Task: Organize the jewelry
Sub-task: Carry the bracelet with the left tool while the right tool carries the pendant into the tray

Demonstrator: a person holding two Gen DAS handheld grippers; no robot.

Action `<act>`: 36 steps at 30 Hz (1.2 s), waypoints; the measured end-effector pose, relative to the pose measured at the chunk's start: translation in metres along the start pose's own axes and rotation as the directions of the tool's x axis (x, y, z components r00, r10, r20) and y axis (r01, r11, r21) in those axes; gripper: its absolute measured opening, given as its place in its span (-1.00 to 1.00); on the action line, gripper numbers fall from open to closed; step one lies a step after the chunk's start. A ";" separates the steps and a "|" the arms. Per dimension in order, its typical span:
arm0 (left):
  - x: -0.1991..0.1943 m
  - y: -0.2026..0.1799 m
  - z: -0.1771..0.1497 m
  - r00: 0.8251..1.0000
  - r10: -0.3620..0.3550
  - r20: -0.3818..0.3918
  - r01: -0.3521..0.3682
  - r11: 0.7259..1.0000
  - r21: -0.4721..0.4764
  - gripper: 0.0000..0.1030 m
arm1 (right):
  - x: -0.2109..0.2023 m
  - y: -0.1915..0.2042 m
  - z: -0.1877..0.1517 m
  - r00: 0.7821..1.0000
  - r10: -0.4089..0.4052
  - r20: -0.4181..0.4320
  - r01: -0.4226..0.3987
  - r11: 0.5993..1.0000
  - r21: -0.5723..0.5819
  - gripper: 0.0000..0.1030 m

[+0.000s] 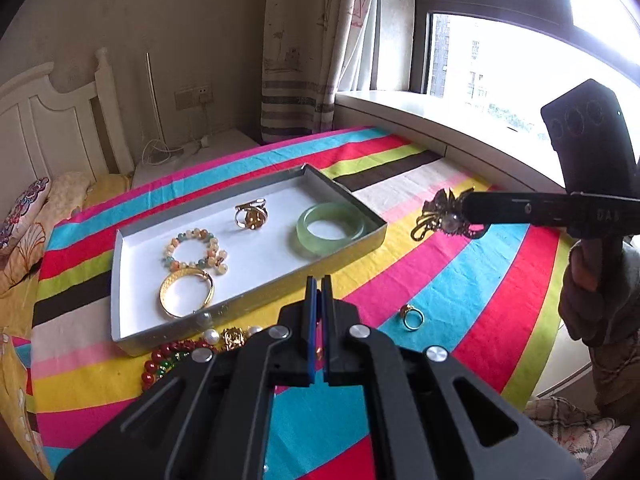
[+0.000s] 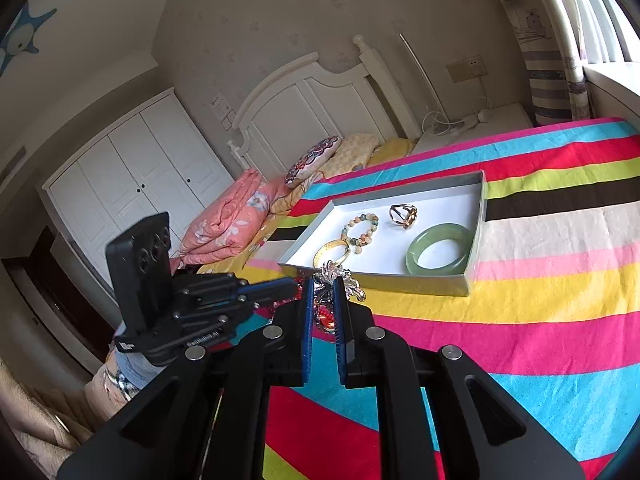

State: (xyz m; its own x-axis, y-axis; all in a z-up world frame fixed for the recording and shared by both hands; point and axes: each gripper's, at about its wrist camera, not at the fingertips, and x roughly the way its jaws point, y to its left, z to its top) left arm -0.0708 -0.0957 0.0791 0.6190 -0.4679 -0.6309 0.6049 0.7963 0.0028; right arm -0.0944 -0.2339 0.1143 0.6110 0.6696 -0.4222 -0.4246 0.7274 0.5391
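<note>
A shallow tray (image 1: 120, 264) on a striped bedspread (image 1: 460, 280) already holds 4 pieces. The right gripper (image 1: 466, 210) clamps a brooch (image 1: 438, 216) beside it. The left gripper (image 1: 319, 284) is pinched together; whether it holds anything is unclear. A gold ring (image 1: 411, 316) and beads (image 1: 172, 356) remain outside.

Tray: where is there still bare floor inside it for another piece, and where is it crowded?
Inside the tray, bare floor runs along the far wall behind the gold ring, and between the beaded bracelet and the jade bangle. The near left corner is crowded: the gold bangle touches the beaded bracelet.
</note>
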 end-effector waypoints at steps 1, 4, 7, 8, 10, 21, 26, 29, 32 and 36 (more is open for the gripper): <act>-0.002 0.000 0.003 1.000 0.002 0.006 -0.002 1.000 0.003 -0.98 | 0.000 0.001 0.001 1.000 0.001 0.000 -0.001 1.000 -0.001 -0.79; -0.012 0.000 0.012 1.000 0.009 0.028 -0.009 1.000 0.010 -0.98 | 0.000 0.002 0.001 1.000 0.002 0.002 -0.002 1.000 -0.002 -0.79; -0.018 0.003 0.019 0.999 0.008 0.041 -0.008 1.000 0.003 -0.98 | 0.002 0.003 0.002 1.000 0.001 0.003 -0.001 1.000 -0.004 -0.79; -0.019 0.005 0.021 0.999 0.009 0.044 -0.009 1.000 0.000 -0.98 | 0.002 0.004 0.002 1.000 0.000 0.003 0.000 1.000 -0.004 -0.79; -0.018 0.008 0.026 0.999 0.014 0.050 -0.014 1.000 -0.003 -0.98 | 0.004 0.004 0.003 1.000 -0.002 0.004 0.002 1.000 -0.006 -0.79; 0.004 0.027 0.074 0.998 0.039 0.051 -0.038 0.999 -0.019 -0.98 | 0.039 0.002 0.039 0.996 -0.084 -0.024 0.082 0.994 -0.068 -0.79; 0.025 0.039 0.088 0.999 0.040 0.036 -0.038 0.998 -0.054 -0.98 | 0.061 -0.016 0.062 0.988 -0.148 -0.039 0.145 0.987 -0.066 -0.79; 0.039 0.041 0.096 0.999 0.039 0.022 -0.037 0.997 -0.063 -0.98 | 0.080 -0.029 0.075 0.981 -0.184 -0.055 0.181 0.982 -0.056 -0.79; 0.053 0.038 0.101 0.999 0.039 0.003 -0.039 0.998 -0.051 -0.98 | 0.098 -0.041 0.082 0.974 -0.211 -0.080 0.208 0.977 -0.043 -0.79; 0.068 0.035 0.101 0.999 0.037 -0.020 -0.038 0.998 -0.047 -0.98 | 0.121 -0.061 0.088 0.960 -0.255 -0.114 0.255 0.967 -0.022 -0.79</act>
State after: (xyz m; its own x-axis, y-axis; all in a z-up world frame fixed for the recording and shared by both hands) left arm 0.0433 -0.1387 0.1146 0.6307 -0.4308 -0.6455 0.5570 0.8304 -0.0099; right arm 0.0637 -0.2102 0.0945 0.6187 0.4742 -0.6264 -0.2696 0.8770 0.3976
